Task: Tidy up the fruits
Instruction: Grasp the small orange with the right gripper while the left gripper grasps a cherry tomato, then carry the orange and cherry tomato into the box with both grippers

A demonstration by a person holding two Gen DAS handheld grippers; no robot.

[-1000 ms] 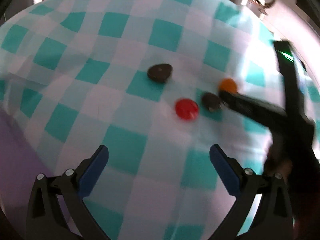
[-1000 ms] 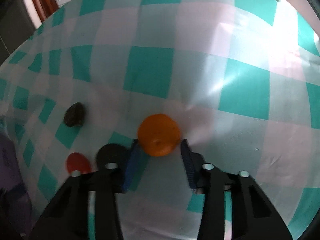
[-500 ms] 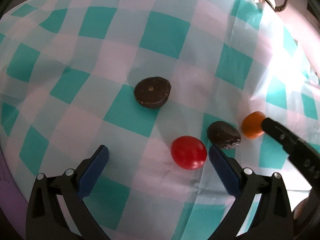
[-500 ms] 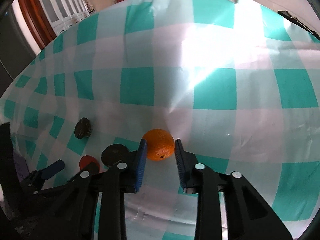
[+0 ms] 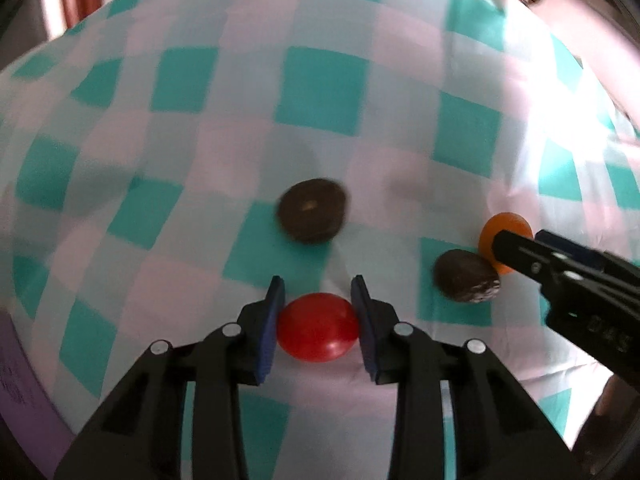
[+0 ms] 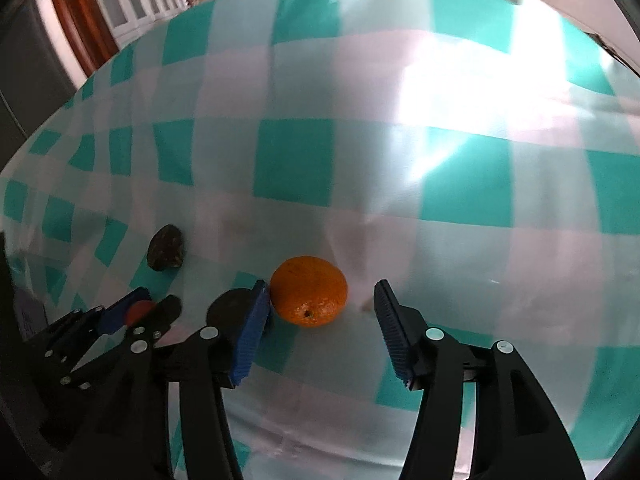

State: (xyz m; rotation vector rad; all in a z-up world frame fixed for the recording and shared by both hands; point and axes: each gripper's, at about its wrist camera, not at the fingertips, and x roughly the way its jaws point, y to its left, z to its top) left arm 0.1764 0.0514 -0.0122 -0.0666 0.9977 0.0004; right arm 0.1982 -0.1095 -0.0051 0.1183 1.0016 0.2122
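We hold our left gripper (image 5: 318, 300) low over the table (image 5: 320, 92), which is covered with a teal and white checked cloth. Its jaws are closed in around a red tomato (image 5: 317, 327), with a blue pad at each side of it; the left pad looks to be touching, while on the right we cannot tell whether a thin gap remains. The tomato sits on the cloth between them.

Our right gripper (image 6: 320, 308) has its jaws spread open around an orange (image 6: 309, 296). The orange rests on the cloth against the left pad and stands apart from the right pad, so nothing is gripped there.

Two dark brown fruits lie on the cloth as well. The round, flat one (image 5: 312, 216) sits beyond the tomato in the left wrist view, near the middle of the table. The lumpy one (image 5: 467, 282) lies to the right of the tomato, just beside the orange and the tip of our right gripper. A purple surface (image 5: 16, 368) shows at the left edge of the cloth.
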